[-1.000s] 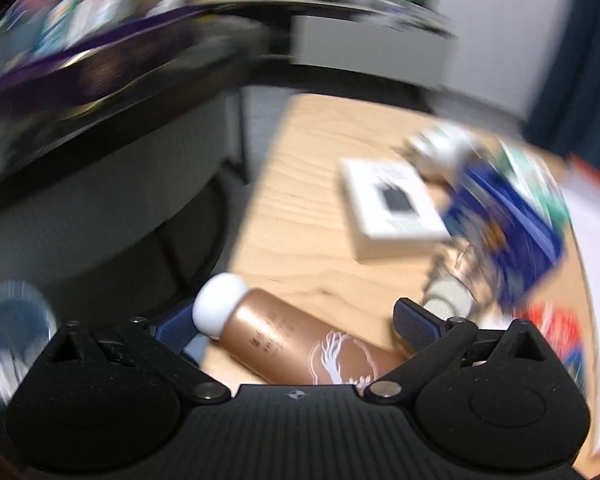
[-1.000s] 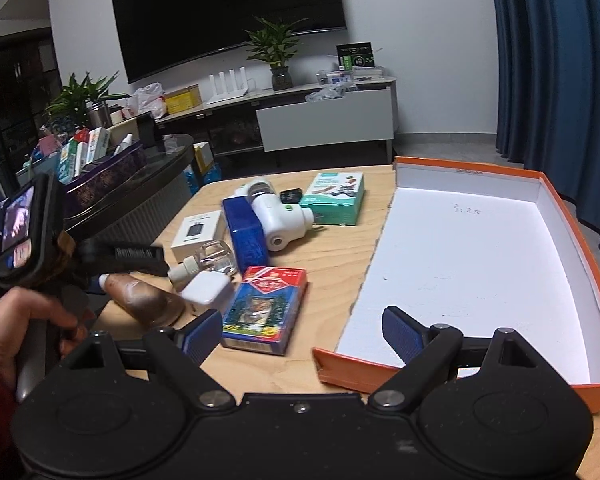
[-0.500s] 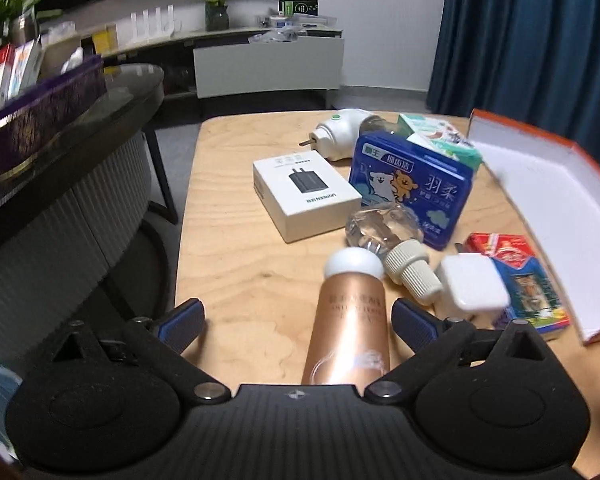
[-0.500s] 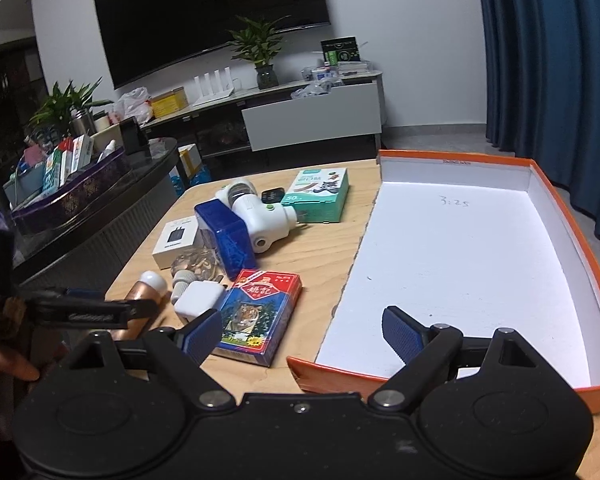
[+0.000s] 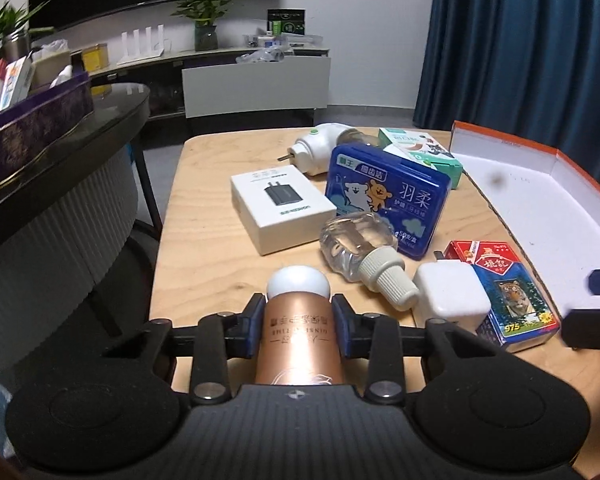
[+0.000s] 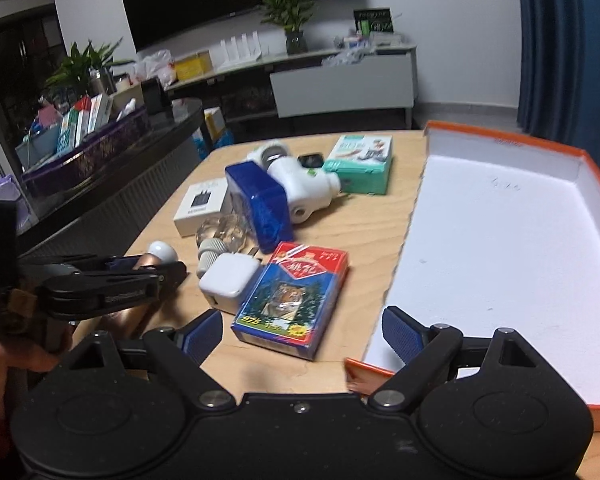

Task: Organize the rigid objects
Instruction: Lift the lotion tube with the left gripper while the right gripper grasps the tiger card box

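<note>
Barely begun, by the look of it. Orange tray (image 6: 596,184) on the desk (image 5: 204,248) with nothing in it yet. Left hand-held gripper (image 5: 299,326) just closed, now pinching the copper bottle (image 5: 298,340) at the desk's near edge. Right hand-held gripper (image 6: 302,334) spread, holding nothing, above the card pack (image 6: 292,300). Charger (image 6: 228,276), clear bottle (image 5: 358,240), blue box (image 5: 388,204), white box (image 5: 280,204), plug-in (image 5: 320,150) and teal box (image 6: 360,158) all left on the desk.

Wooden table (image 5: 204,240), rounded corners, cluttered
On it: white charger box (image 5: 282,206), blue tissue box (image 5: 388,196), clear bottle (image 5: 360,240), white plug (image 5: 450,292), card pack (image 5: 508,292), orange-rimmed tray (image 6: 512,240)
</note>
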`<state>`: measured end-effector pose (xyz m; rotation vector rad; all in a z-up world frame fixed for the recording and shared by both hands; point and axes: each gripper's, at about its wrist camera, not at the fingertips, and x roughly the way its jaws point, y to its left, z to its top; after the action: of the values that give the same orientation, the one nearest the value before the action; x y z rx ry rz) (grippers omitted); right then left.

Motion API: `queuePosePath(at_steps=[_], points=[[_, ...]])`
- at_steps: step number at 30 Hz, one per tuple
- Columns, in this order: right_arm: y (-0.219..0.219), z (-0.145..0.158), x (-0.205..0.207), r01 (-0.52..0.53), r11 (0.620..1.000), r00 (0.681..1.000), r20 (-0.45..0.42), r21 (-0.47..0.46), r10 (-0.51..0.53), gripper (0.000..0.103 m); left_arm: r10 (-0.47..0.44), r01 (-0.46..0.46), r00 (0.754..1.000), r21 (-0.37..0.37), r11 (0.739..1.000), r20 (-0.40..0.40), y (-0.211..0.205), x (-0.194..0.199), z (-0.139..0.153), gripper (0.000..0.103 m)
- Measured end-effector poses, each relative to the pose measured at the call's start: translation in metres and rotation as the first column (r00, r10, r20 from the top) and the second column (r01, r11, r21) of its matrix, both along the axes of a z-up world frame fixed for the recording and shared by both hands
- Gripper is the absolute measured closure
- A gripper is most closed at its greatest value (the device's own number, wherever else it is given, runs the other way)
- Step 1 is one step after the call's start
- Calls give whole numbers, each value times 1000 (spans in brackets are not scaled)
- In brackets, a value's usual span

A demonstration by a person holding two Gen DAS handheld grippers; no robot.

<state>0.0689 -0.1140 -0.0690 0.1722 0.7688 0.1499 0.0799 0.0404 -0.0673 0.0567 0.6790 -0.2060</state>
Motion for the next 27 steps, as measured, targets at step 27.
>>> queuePosePath(at_steps=[27], points=[[-12, 23, 21, 127, 990, 991, 55, -68, -123, 32, 26, -9, 992, -135, 991, 127, -29, -37, 54, 67]])
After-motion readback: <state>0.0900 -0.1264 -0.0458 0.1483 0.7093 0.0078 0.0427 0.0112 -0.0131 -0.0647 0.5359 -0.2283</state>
